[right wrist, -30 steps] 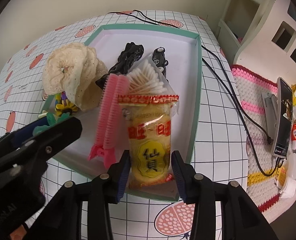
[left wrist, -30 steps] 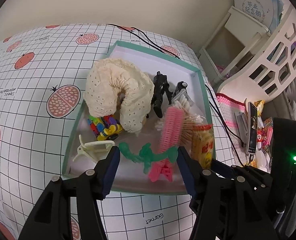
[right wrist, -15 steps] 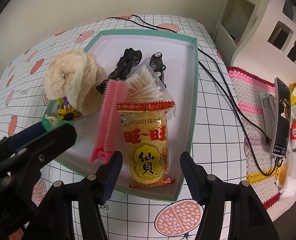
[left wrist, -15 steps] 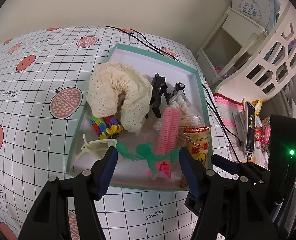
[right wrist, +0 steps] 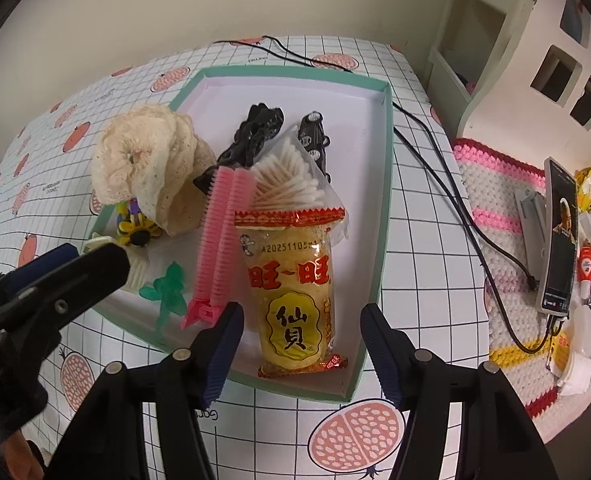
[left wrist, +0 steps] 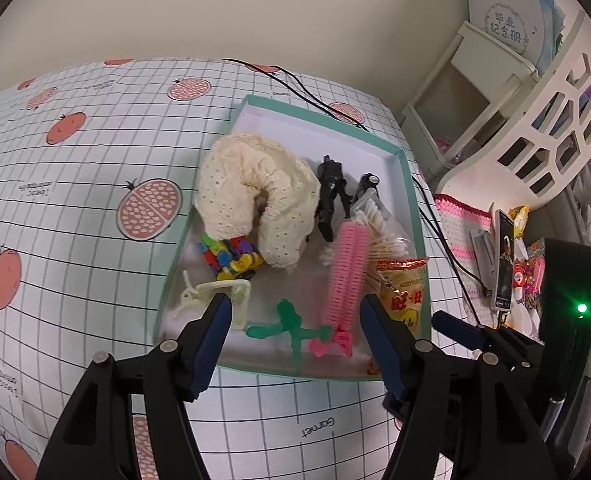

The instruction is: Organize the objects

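A yellow snack packet [right wrist: 295, 292] is seen lying flat in the near right part of a shallow green-rimmed tray [right wrist: 385, 184] on the checked tabletop [right wrist: 427, 208]. Its long axis runs from the near rim toward the far rim, the red crimped top pointed away from the right wrist camera and the printed face turned up. The top end is overlapped onto a clear bag of cotton swabs [right wrist: 291, 180].

Just left of the packet a pink comb-like clip [right wrist: 221, 248] is laid almost parallel to it. A green plastic piece [right wrist: 167, 292] is found at the near left, with a cream hair claw [left wrist: 215, 296] and a heap of small coloured clips [left wrist: 231, 254] beyond. A cream lace scrunchie [left wrist: 255, 196] is bunched against the left wall. A black figure [left wrist: 331, 196] and a black toy car [right wrist: 315, 136] are set farther back. A black cable [right wrist: 455, 200] is trailed across the tabletop right of the tray; a phone [right wrist: 559, 240] is propped beyond the table edge.

The right gripper [right wrist: 299, 344] is held low over the near rim, its fingers spread wide on either side of the packet's lower end, nothing touched. The left gripper [left wrist: 293, 340] is held over the near rim too, fingers spread apart and empty, the green piece and the clip's handle framed between them.
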### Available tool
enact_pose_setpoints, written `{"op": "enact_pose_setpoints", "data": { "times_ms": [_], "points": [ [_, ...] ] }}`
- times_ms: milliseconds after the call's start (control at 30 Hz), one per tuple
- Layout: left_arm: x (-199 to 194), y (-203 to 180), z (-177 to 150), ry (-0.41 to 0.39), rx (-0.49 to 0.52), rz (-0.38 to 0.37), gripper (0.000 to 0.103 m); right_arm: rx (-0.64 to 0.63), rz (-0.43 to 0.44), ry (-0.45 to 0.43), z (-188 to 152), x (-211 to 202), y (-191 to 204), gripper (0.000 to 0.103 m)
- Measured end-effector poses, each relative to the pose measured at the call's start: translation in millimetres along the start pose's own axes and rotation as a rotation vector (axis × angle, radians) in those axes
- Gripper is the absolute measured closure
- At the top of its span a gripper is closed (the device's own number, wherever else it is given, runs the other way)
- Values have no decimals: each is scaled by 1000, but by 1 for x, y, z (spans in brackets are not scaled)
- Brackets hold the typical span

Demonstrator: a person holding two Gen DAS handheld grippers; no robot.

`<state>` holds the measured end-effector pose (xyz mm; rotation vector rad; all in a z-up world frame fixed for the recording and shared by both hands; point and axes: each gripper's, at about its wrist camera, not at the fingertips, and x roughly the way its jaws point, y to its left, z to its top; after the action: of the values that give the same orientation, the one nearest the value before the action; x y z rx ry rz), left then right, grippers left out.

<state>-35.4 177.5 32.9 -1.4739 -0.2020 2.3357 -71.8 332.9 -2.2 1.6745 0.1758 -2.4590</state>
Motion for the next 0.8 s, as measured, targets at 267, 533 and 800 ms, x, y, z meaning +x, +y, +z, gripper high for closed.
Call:
{"op": "enact_pose_setpoints", "data": {
  "times_ms": [267,533,800],
  "points": [
    [-10,11,0,-27,37,65,18,-7,-1,-42,0,-2,2,17],
    [-17,31,2,-49,51,133,10,-5,-1,-60,-2,-5,7,0],
    [-21,54,5,-47,-14,197,10,-7,-10,-69,-2,-9,12,0]
  ]
}}
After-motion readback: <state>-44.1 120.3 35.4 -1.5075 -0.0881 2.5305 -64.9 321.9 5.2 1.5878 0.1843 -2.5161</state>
